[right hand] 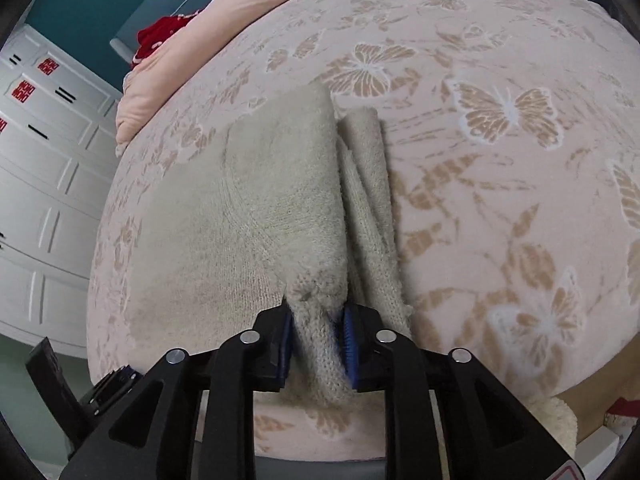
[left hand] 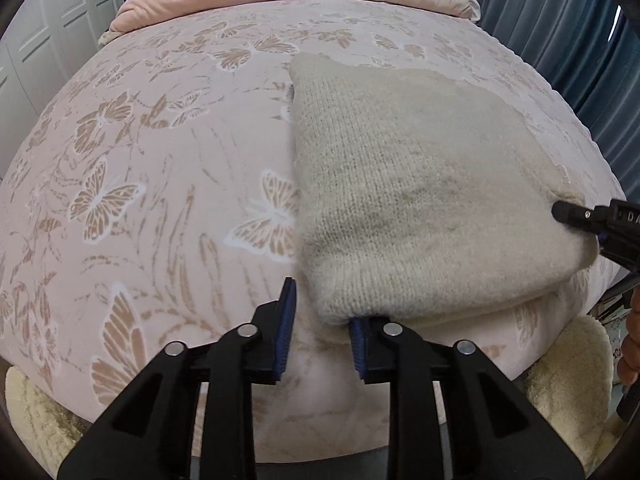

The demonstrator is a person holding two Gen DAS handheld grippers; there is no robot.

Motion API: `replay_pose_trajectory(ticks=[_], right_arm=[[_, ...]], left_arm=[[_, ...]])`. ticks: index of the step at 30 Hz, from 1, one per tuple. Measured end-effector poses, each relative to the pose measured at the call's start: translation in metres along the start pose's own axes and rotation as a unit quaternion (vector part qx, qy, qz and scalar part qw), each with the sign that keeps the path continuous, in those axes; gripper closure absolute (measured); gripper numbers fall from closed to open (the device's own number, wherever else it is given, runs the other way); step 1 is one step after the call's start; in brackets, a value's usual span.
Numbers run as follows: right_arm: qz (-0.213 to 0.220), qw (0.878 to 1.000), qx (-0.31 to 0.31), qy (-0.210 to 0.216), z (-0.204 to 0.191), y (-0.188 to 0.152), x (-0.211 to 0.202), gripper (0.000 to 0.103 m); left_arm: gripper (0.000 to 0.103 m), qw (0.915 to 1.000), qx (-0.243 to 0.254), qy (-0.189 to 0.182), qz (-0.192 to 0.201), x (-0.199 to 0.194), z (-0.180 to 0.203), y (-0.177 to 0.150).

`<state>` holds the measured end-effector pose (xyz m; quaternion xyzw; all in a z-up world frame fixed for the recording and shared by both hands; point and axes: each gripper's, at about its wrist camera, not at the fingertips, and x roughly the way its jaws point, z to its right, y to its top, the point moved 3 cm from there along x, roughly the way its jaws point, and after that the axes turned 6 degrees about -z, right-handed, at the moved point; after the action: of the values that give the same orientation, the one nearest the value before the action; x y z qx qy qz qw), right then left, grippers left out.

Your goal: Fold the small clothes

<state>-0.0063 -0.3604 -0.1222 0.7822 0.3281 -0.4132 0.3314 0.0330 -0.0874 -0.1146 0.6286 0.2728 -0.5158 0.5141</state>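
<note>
Knitwear: a cream knit garment (left hand: 420, 184) lies folded on the bed (left hand: 160, 160), over its butterfly-patterned pink cover, toward the near right part of the left wrist view. The left claw (left hand: 322, 322) sits at the garment's near left corner; its jaws stand apart with bare cover between them, the right pad tucked under the corner's edge, the left pad clear of the knit. The right claw (left hand: 576, 216) enters from the right edge at the garment's far right corner; its jaws are cut off there. Right wrist view: the right claw (right hand: 318, 338) is clamped on a bunched fold of the garment (right hand: 248, 220), knit filling the gap between both blue pads. A narrower folded strip runs just right of the main panel. Layers beneath the top panel are hidden.
</note>
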Motion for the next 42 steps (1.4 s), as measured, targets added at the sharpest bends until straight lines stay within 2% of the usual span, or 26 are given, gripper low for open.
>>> replay_pose_trajectory(ticks=[1, 2, 4, 6, 7, 10, 12, 14, 15, 16, 17, 20, 21, 23, 24, 26, 28, 29, 30, 32, 33, 36, 38, 40, 42], right_arm=[[0.019, 1.000, -0.001, -0.025, -0.005, -0.001, -0.013, 0.071], [0.036, 0.998, -0.009, -0.048, -0.009, -0.004, -0.025, 0.071], [0.059, 0.995, -0.042, -0.071, -0.031, -0.006, -0.044, 0.072], [0.057, 0.993, -0.096, -0.043, -0.067, -0.010, -0.054, 0.082], [0.049, 0.991, -0.120, -0.019, -0.087, -0.011, -0.054, 0.090], [0.028, 0.982, -0.183, 0.039, -0.150, -0.016, -0.041, 0.092], [0.008, 0.976, -0.217, 0.032, -0.181, -0.025, -0.015, 0.092], [-0.060, 0.972, -0.225, 0.014, -0.190, -0.041, 0.039, 0.092], [-0.117, 0.968, -0.221, 0.007, -0.184, -0.055, 0.072, 0.093], [-0.148, 0.966, -0.210, -0.007, -0.173, -0.071, 0.098, 0.098], [-0.145, 0.969, -0.199, 0.003, -0.165, -0.082, 0.107, 0.098], [-0.127, 0.975, -0.178, 0.034, -0.163, -0.085, 0.076, 0.101], [-0.108, 0.978, -0.172, 0.044, -0.162, -0.077, 0.057, 0.101], [-0.051, 0.983, -0.171, 0.034, -0.157, -0.059, 0.017, 0.101], [-0.023, 0.986, -0.164, 0.021, -0.148, -0.047, 0.000, 0.101], [0.004, 0.990, -0.143, -0.013, -0.122, -0.027, -0.014, 0.099], [-0.005, 0.988, -0.125, -0.093, -0.077, -0.017, 0.000, 0.100], [-0.032, 0.983, -0.116, -0.136, -0.050, -0.018, 0.017, 0.103], [-0.054, 0.986, -0.102, -0.124, -0.031, -0.023, 0.027, 0.103], [-0.040, 0.997, -0.049, -0.042, -0.017, -0.029, 0.010, 0.103], [-0.031, 0.999, -0.037, -0.019, -0.015, -0.028, -0.001, 0.103], [0.018, 0.999, -0.038, -0.005, -0.023, -0.014, -0.027, 0.087], [0.035, 0.998, -0.050, -0.015, -0.030, 0.001, -0.030, 0.051], [0.039, 0.997, -0.051, -0.039, -0.028, 0.016, -0.021, 0.049], [0.004, 0.999, -0.040, -0.036, -0.024, 0.023, 0.002, 0.051]], left_arm=[[0.057, 1.0000, 0.001, 0.002, 0.002, -0.005, -0.003, -0.002], [0.041, 1.0000, -0.003, 0.003, 0.004, -0.011, -0.009, -0.005], [0.032, 0.9997, -0.023, -0.008, 0.009, -0.022, -0.023, -0.013], [0.030, 0.9991, -0.042, -0.006, 0.005, -0.029, -0.038, -0.019], [0.030, 0.9988, -0.049, -0.004, 0.003, -0.033, -0.045, -0.021], [0.027, 0.9973, -0.072, 0.009, 0.008, -0.046, -0.063, -0.025], [0.024, 0.9963, -0.083, 0.014, 0.020, -0.056, -0.071, -0.027], [0.021, 0.9954, -0.088, 0.021, 0.032, -0.065, -0.076, -0.029], [0.018, 0.9952, -0.087, 0.025, 0.036, -0.068, -0.078, -0.029], [0.018, 0.9950, -0.087, 0.030, 0.040, -0.070, -0.080, -0.029], [0.018, 0.9949, -0.085, 0.032, 0.042, -0.072, -0.080, -0.030], [0.017, 0.9953, -0.078, 0.033, 0.046, -0.073, -0.080, -0.031], [0.017, 0.9954, -0.077, 0.035, 0.044, -0.072, -0.080, -0.031], [0.017, 0.9963, -0.073, 0.025, 0.039, -0.068, -0.074, -0.030], [0.017, 0.9965, -0.071, 0.021, 0.037, -0.067, -0.071, -0.029], [0.017, 0.9974, -0.062, 0.015, 0.032, -0.065, -0.060, -0.028], [0.016, 0.9982, -0.049, 0.009, 0.034, -0.067, -0.049, -0.025], [0.015, 0.9984, -0.041, 0.008, 0.038, -0.068, -0.043, -0.025], [0.015, 0.9987, -0.032, 0.008, 0.039, -0.068, -0.036, -0.023], [0.014, 0.9992, -0.011, 0.004, 0.038, -0.068, -0.023, -0.020], [0.014, 0.9993, 0.000, 0.004, 0.037, -0.067, -0.017, -0.018], [0.013, 0.9992, 0.018, 0.001, 0.036, -0.063, 0.003, -0.010], [0.013, 0.9992, 0.025, 0.000, 0.030, -0.058, 0.016, -0.001], [0.013, 0.9992, 0.032, -0.004, 0.023, -0.054, 0.030, 0.008], [0.013, 0.9993, 0.032, -0.008, 0.018, -0.052, 0.040, 0.016]])
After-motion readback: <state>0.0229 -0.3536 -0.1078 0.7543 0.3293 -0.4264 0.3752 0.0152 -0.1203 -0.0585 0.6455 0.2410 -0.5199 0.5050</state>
